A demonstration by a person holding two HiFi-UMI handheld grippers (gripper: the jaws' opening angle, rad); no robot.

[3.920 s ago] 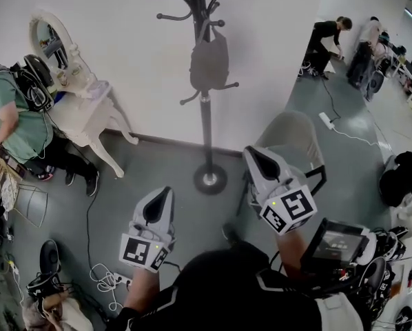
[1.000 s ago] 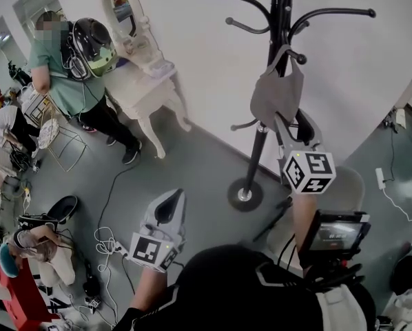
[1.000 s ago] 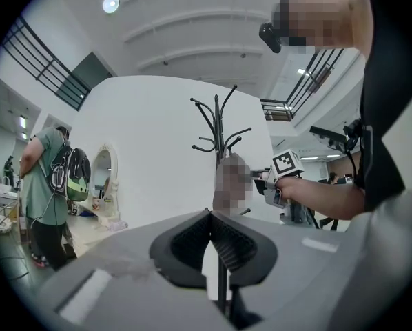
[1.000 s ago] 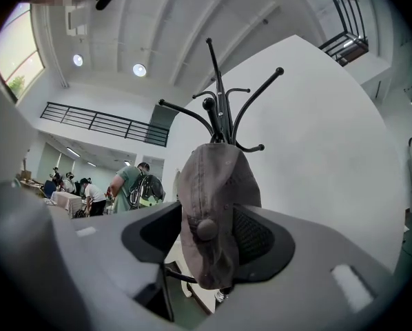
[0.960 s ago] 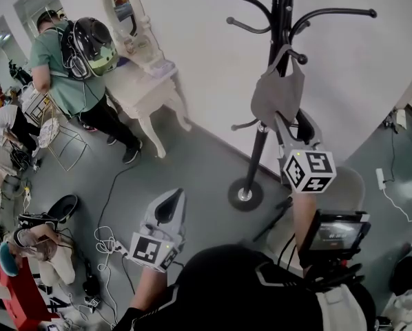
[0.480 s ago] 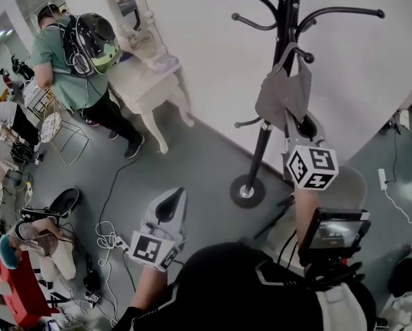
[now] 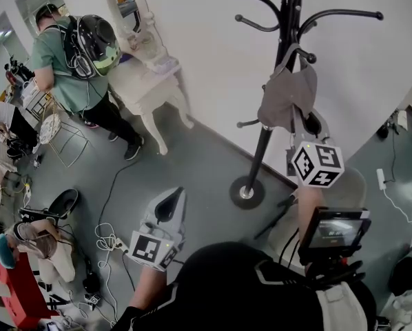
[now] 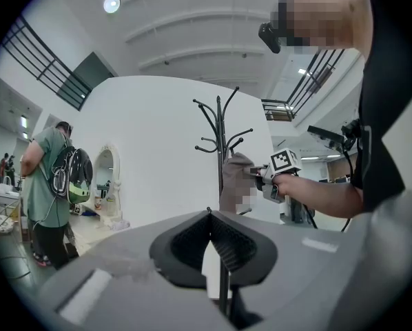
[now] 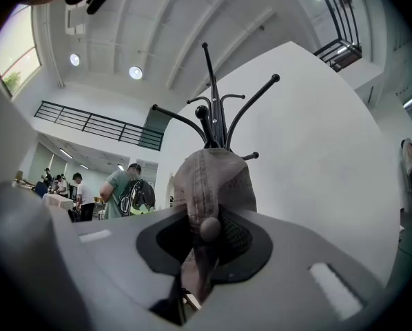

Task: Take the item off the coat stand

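Note:
A grey cap (image 7: 285, 95) hangs on a hook of the black coat stand (image 7: 291, 19), which rises from a round base (image 7: 246, 192) by the white wall. My right gripper (image 7: 299, 121) reaches up to the cap's lower edge. Its jaws are closing, and in the right gripper view the cap (image 9: 213, 178) droops between them with the fabric pinched in the right gripper (image 9: 204, 232). My left gripper (image 7: 167, 200) hangs low over the floor, shut and empty. From the left gripper (image 8: 209, 216) the cap (image 8: 233, 181) shows far ahead.
A person in a green shirt with a backpack (image 7: 71, 54) stands at a white dressing table with an oval mirror (image 7: 147, 71). Cables (image 7: 106, 243) lie on the grey floor at left. A beige chair (image 7: 351, 185) and a small screen (image 7: 333, 232) sit at right.
The right gripper's jaws have come together around the cap's lower edge, and it has shifted slightly right. The left gripper has stayed where it was.

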